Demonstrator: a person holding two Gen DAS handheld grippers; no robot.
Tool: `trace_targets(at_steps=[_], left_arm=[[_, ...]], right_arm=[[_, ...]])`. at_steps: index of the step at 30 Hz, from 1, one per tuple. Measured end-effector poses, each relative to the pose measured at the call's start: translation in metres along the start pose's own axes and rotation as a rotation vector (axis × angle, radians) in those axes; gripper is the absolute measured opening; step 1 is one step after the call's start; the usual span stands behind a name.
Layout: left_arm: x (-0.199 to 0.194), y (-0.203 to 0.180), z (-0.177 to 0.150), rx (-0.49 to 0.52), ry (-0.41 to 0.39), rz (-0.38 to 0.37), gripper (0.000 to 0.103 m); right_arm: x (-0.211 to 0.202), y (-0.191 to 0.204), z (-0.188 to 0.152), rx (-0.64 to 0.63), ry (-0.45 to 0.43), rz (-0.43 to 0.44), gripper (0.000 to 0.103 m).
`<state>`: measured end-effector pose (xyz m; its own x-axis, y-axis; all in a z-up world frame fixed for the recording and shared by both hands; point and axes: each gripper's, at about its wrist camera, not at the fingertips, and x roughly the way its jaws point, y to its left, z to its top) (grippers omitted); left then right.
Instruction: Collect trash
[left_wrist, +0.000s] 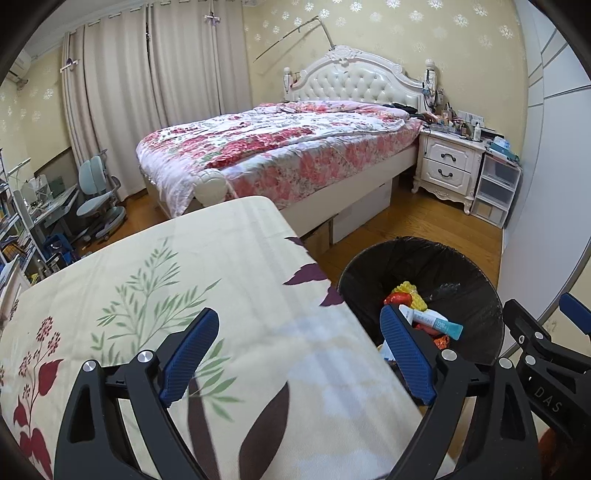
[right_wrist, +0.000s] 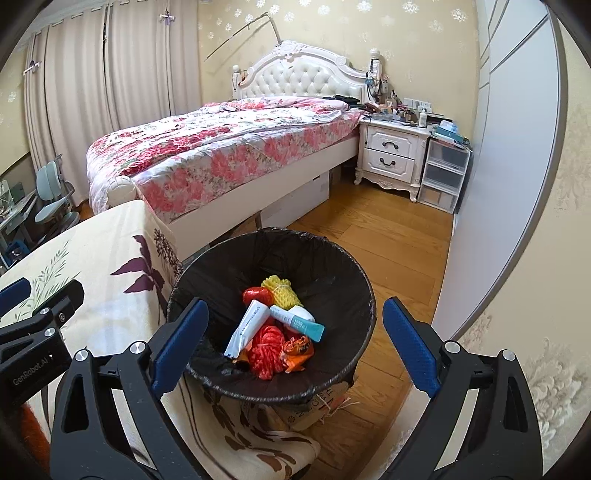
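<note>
Two grippers hang with jaws spread wide and nothing between the blue pads: the left gripper (left_wrist: 299, 354) over the flower-printed tablecloth (left_wrist: 177, 295), the right gripper (right_wrist: 291, 343) above the trash bin (right_wrist: 354, 280). That bin, lined with a black bag, stands on the wooden floor (right_wrist: 399, 236) just beside the table's edge, and the trash lies in its bottom. A white tube (right_wrist: 247, 328) lies lengthwise, its crimped end towards the camera and its other end towards the bin's far wall. A second tube with a teal end (right_wrist: 299, 321) lies across it, teal end pointing right. Beside them sit a yellow mesh bundle (right_wrist: 280, 290), a red wrapper (right_wrist: 256, 294), a red net ball (right_wrist: 267, 347) and an orange wrapper (right_wrist: 297, 350), all touching in one heap. Beyond the bin stands a bed (right_wrist: 221, 147) with a floral quilt, boxes under it, a white nightstand (right_wrist: 391, 155) crowded with small items, and clear plastic drawers (right_wrist: 443, 173). Curtains (right_wrist: 110, 74) cover the far wall.
</note>
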<state>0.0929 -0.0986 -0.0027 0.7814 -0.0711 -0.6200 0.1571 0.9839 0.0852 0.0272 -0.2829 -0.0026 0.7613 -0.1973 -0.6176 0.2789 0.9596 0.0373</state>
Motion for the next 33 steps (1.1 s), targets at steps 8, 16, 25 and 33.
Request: trace_targets(at_steps=[8,16,25,33], left_arm=[[-0.039,0.022,-0.021,-0.039,-0.023,0.021,0.089],[-0.078,0.046,-0.037,-0.078,-0.061,0.045,0.089],[-0.108,0.057,-0.050,-0.116,-0.092,0.064,0.089],[-0.116,0.055,-0.053,-0.110,-0.102,0.058,0.089]], right_arm=[[-0.042,0.015,-0.012,-0.032,-0.040,0.029,0.093],[-0.084,0.029,-0.021,-0.071,-0.089,0.071,0.093],[-0.114,0.032,-0.029,-0.088,-0.126,0.099,0.093],[-0.123,0.030,-0.031,-0.086,-0.137,0.101,0.093]])
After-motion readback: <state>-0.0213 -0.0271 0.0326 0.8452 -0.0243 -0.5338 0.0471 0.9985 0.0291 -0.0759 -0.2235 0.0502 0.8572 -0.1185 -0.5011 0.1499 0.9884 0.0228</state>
